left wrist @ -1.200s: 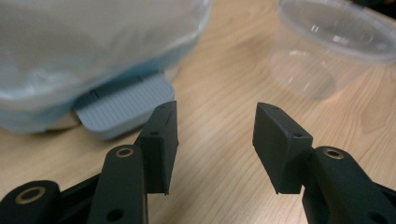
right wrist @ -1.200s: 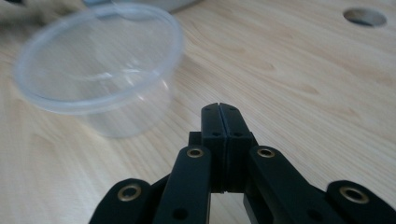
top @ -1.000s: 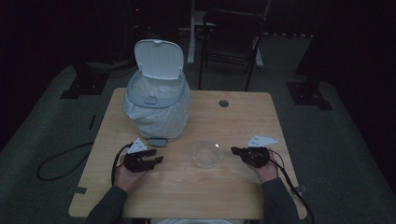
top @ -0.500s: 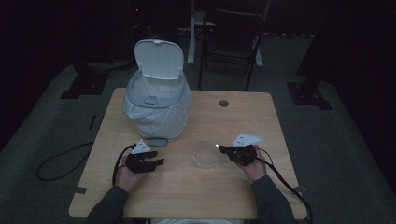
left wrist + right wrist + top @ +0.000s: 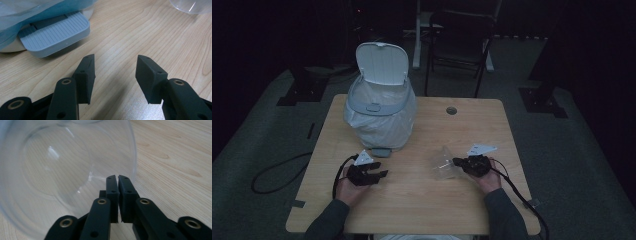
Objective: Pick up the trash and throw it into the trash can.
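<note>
From the high view, a wooden table (image 5: 412, 200) stands in a dim room with a chair (image 5: 459, 37) behind it. A white pedal bin (image 5: 379, 107) sits on the far left part of the table, its lid (image 5: 382, 62) raised and a pale bag wrapped around its body. A small round hole (image 5: 451, 110) marks the table's far edge to the right of the bin. The left gripper (image 5: 374, 175) rests low on the table in front of the bin, held by the person's left hand, its cable looping back toward the table's near edge. The right gripper (image 5: 455, 161) is on the right half of the table, its tips at the rim of a clear bowl (image 5: 443, 162) that lies tipped near the middle of the table, well apart from the bin.

In the left gripper view, the jaws of the left gripper (image 5: 115, 75) are spread wide with bare tabletop between them. The bin's grey ribbed pedal (image 5: 55, 33) lies just ahead to the left, under the bluish bag (image 5: 30, 12). An edge of the bowl (image 5: 192, 6) shows at the top right.

In the right gripper view, the jaws of the right gripper (image 5: 118, 180) are pressed together, clamping the bowl's (image 5: 62, 170) thin rim between them. The bowl is on its side, its opening facing the camera, with the wood grain visible through its wall.
</note>
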A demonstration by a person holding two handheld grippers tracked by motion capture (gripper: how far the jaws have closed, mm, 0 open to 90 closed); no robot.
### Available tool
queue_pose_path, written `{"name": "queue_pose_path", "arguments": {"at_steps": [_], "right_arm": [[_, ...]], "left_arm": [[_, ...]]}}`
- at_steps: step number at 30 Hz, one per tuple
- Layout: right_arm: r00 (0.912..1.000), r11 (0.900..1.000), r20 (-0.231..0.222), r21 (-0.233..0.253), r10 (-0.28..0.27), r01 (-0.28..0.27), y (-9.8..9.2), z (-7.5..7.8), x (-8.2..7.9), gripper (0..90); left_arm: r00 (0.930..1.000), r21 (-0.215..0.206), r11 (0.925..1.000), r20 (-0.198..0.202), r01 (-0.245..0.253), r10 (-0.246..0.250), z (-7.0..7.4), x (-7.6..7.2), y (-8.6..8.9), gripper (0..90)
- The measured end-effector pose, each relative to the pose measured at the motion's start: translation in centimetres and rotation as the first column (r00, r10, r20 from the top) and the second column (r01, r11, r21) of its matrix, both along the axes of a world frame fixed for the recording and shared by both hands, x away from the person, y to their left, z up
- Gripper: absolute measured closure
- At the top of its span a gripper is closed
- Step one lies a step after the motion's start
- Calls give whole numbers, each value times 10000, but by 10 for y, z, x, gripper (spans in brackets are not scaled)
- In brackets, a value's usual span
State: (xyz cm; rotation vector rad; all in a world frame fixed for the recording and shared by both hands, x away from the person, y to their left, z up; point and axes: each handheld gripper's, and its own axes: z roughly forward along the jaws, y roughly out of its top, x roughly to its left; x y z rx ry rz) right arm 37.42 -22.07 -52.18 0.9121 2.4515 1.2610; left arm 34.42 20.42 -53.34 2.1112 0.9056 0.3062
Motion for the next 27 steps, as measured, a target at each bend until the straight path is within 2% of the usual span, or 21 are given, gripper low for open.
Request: {"name": "queue_pose_path", "arguments": {"at_steps": [4, 8, 12, 15, 16, 20, 24, 27], "right_arm": [[9995, 9996, 174, 129, -246, 244, -3, 7, -2, 803], [9971, 9962, 424, 619, -636, 610, -12, 24, -9, 762], [9957, 9919, 699, 1159, -602, 519, -18, 44, -20, 719], [9966, 9859, 752, 1659, -345, 216, -18, 56, -27, 693], [9966, 9859, 752, 1659, -345, 216, -18, 56, -27, 693], [9970, 9865, 711, 1588, 291, -402, -5, 63, -36, 641], [9976, 9925, 415, 1070, 554, -595, 5, 58, -36, 628], [9970, 9928, 188, 929, 744, -759, 7, 52, -35, 654]], "left_arm": [[10000, -8, 10000, 21, 12, -12, 1, -1, 0, 507], [10000, 9, 10000, 51, 27, -27, 1, -1, 0, 507], [10000, 23, 10000, 56, 4, -4, 1, -1, 0, 507], [10000, 43, 10000, 57, -15, 14, 1, -1, 0, 507], [10000, 43, 10000, 57, -15, 14, 1, -1, 0, 507], [10000, 40, 10000, 83, -5, 5, 1, -1, -1, 507], [10000, 43, 10000, 93, -4, 4, 1, -1, 0, 507], [9999, 26, 10000, 111, -9, 9, 1, -2, -1, 507]]}}
